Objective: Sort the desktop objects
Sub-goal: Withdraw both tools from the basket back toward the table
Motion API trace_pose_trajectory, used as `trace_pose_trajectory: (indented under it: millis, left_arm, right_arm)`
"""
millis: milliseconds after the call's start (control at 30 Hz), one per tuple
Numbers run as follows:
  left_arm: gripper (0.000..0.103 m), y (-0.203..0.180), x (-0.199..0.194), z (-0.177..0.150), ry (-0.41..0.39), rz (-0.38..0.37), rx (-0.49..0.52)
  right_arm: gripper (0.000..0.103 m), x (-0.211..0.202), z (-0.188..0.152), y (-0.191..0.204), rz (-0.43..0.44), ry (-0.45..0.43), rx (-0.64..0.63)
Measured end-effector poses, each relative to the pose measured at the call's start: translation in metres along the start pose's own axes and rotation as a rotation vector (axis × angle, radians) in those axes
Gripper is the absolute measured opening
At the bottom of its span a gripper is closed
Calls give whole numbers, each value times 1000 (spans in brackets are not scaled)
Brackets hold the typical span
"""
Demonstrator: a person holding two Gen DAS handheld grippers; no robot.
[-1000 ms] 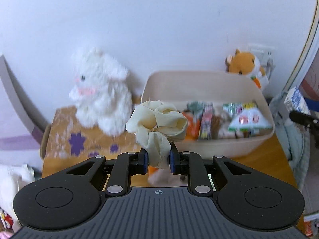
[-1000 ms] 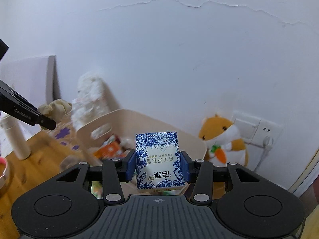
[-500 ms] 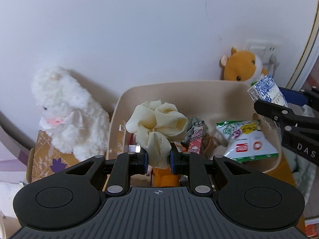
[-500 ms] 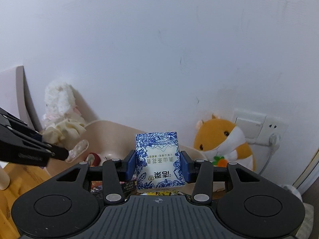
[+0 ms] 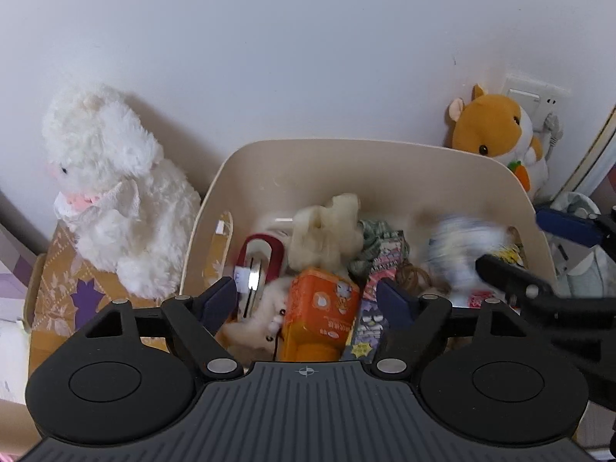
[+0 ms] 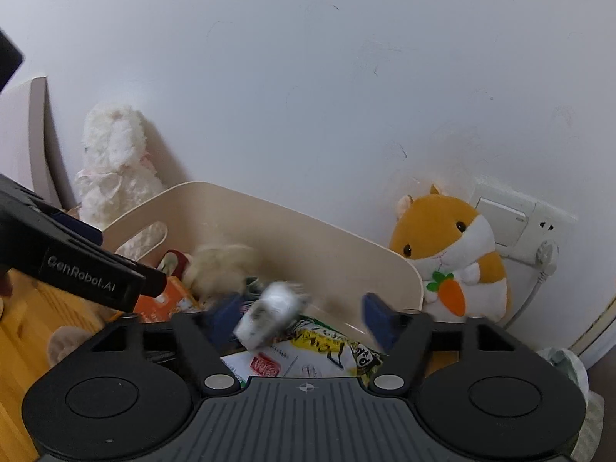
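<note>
Now | both jaws opening, empty | tissue pack blurred, tilted over bin

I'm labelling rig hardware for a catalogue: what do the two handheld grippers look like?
Both the left gripper and right gripper are matte black plastic: a ribbed grey-black base, two round-disc lobes, silver pivot pins and dark blue pads. White "GenRobot.AI" lettering marks the left one's side. No cables, hands or sleeves show.

Home room (bedroom?), plush hamster, wall socket, wood desk
</note>
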State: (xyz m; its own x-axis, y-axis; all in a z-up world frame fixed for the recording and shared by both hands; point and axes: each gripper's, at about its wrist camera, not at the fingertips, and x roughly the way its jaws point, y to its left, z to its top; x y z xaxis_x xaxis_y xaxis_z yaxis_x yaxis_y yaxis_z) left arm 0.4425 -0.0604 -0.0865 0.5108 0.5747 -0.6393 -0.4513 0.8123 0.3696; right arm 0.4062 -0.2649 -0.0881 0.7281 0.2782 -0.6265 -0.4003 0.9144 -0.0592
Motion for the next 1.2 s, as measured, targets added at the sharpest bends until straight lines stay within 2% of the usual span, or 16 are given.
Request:
trace_pose_trajectory:
  millis: [67, 167, 300, 433, 633, 867, 1200]
  left_arm:
    - [81, 2, -3, -2, 15, -18, 8]
    - [81, 5, -13, -11, -9, -24, 41]
    - [81, 11, -26, -27, -18, -44, 81]
    - [81, 22, -40, -48, -20, -65, 110]
    - [81, 38, -47, -89, 64, -134, 103]
    - [81, 34, -36, -139, 177, -156, 120]
    - [81, 18, -18, -169, 264, -226, 111]
  right_arm:
    - [94, -9, -2, 1, 9, -23, 2]
    - [103, -25, -6, 1, 17, -59, 8]
    - [103, -46, -16, 0, 43, -91, 28]
    - [103, -60, -33, 2, 75, -80, 63]
    - [103, -61, -65, 13, 140, 11, 121]
    - [103, -48, -87, 30, 197, 94, 129]
    - [103, -32, -92, 48, 240, 149, 160]
